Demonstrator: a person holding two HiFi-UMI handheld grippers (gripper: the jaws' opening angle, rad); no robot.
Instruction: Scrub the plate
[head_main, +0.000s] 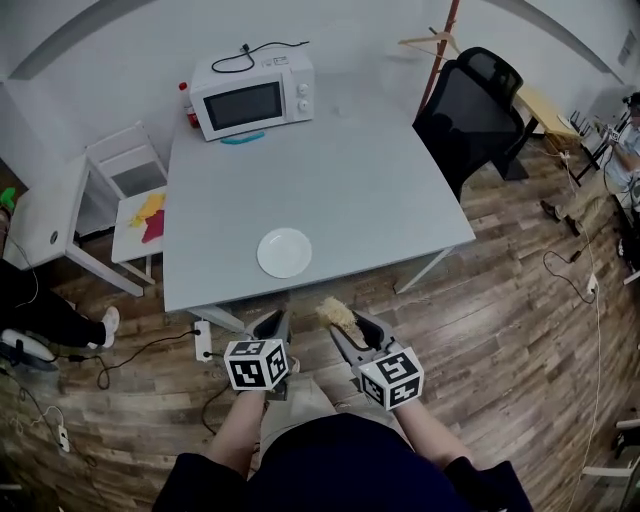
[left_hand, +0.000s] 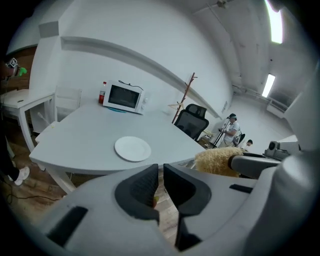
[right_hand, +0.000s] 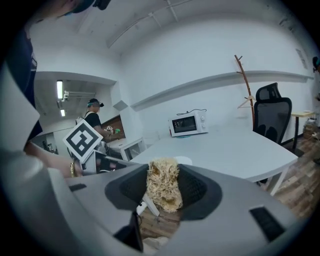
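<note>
We are at the start: both grippers sit low in front of the body, short of the table's (head_main: 350, 180) near edge, and no scrubbing has begun. The plate (head_main: 284, 252) lies flat on the table near that edge, bare as far as we can see, with nothing touching it. Our right gripper (right_hand: 162, 187) has its jaws clamped on the scrubber (right_hand: 162, 182), a tan fibrous wad that sticks out past the tips and points toward the plate. Our left gripper (left_hand: 160, 172) has its jaws almost together, with only a thin slit between the pads and nothing in it. We judge the step in hand to be the approach, with the tool gripped and the plate not yet reached. Next, we think the right gripper needs to go forward and down until the scrubber's free end rests on the plate's face. The left gripper should come to the rim to steady it, which means parting its jaws first. A light plate on a smooth top may slide once we press and rub, so holding it matters.
</note>
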